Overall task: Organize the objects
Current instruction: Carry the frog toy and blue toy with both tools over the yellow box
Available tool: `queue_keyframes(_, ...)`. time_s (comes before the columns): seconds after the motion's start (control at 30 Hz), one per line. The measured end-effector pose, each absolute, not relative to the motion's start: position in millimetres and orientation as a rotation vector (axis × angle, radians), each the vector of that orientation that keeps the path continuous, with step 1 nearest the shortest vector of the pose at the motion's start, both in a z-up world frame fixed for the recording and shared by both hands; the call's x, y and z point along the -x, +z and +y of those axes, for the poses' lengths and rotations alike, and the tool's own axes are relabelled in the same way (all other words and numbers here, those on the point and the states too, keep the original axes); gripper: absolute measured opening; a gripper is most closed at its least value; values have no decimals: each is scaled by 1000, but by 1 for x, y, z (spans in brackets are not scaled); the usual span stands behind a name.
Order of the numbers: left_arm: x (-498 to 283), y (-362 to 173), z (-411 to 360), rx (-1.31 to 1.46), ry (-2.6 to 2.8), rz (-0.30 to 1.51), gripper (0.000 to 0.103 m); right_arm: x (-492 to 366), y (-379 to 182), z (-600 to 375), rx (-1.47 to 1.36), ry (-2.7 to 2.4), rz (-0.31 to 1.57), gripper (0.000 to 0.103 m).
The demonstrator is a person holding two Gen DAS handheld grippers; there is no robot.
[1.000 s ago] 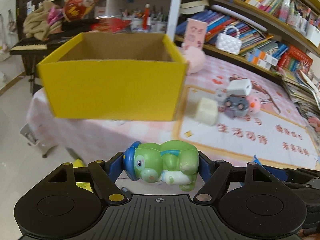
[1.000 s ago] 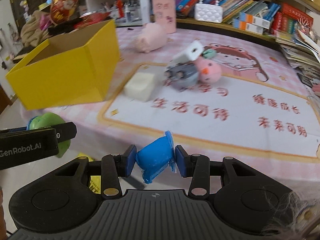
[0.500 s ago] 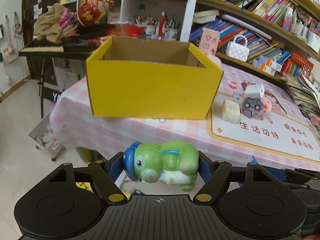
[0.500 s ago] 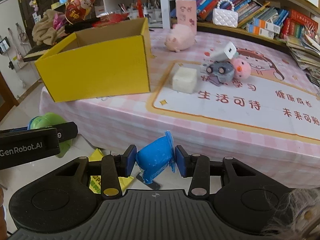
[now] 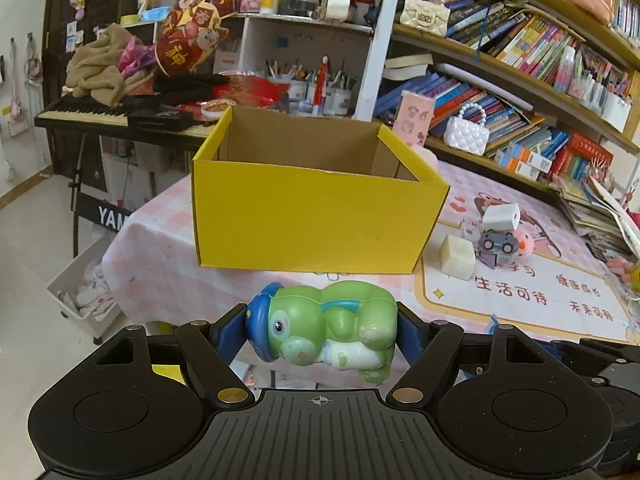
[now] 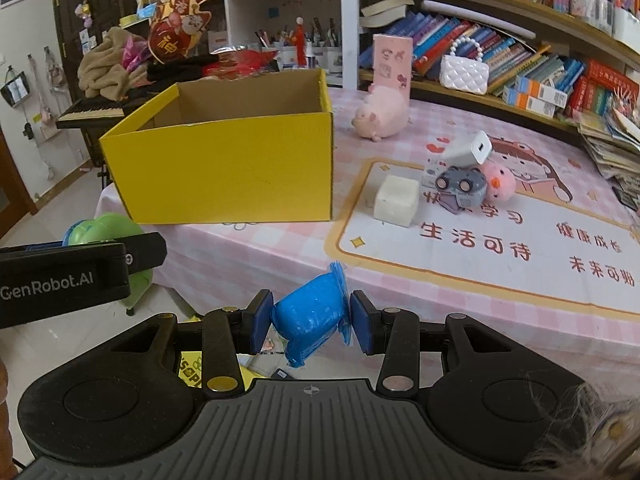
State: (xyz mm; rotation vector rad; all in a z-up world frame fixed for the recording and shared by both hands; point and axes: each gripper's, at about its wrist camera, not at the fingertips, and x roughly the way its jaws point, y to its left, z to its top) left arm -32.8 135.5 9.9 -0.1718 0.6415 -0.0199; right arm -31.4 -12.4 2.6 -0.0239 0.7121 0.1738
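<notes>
My left gripper [image 5: 322, 330] is shut on a green frog toy [image 5: 328, 330] with a blue cap, held off the table's near edge in front of the open yellow box [image 5: 312, 220]. My right gripper [image 6: 312, 318] is shut on a blue plastic cup [image 6: 314, 312], also short of the table edge. The yellow box [image 6: 228, 172] stands on the left end of the pink table and looks empty inside. The left gripper and frog show at the left of the right wrist view [image 6: 104, 232].
On the table [image 6: 460, 280] right of the box lie a white cube [image 6: 396, 200], a white charger [image 6: 468, 148], a grey toy car [image 6: 460, 186], a pink chick [image 6: 500, 184] and a pink plush pig [image 6: 380, 116]. Bookshelves stand behind; a keyboard [image 5: 88, 114] at left.
Both grippers have pulled back and away from the table, still holding their toys. The box and table objects now look farther off and sharper.
</notes>
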Motion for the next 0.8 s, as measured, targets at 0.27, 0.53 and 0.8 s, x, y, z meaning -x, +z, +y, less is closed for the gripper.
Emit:
queue_keyframes(0.27,40,7,149,223,7,650,75,33,3,0,60,205,727,40)
queue_keyframes(0.53,41,8,157,244,42,639,75,28,3,9,86,242,732,40)
queue_keyframes(0.8,31,17,159,236,74,603,75,13,8,14,100,282,696,40)
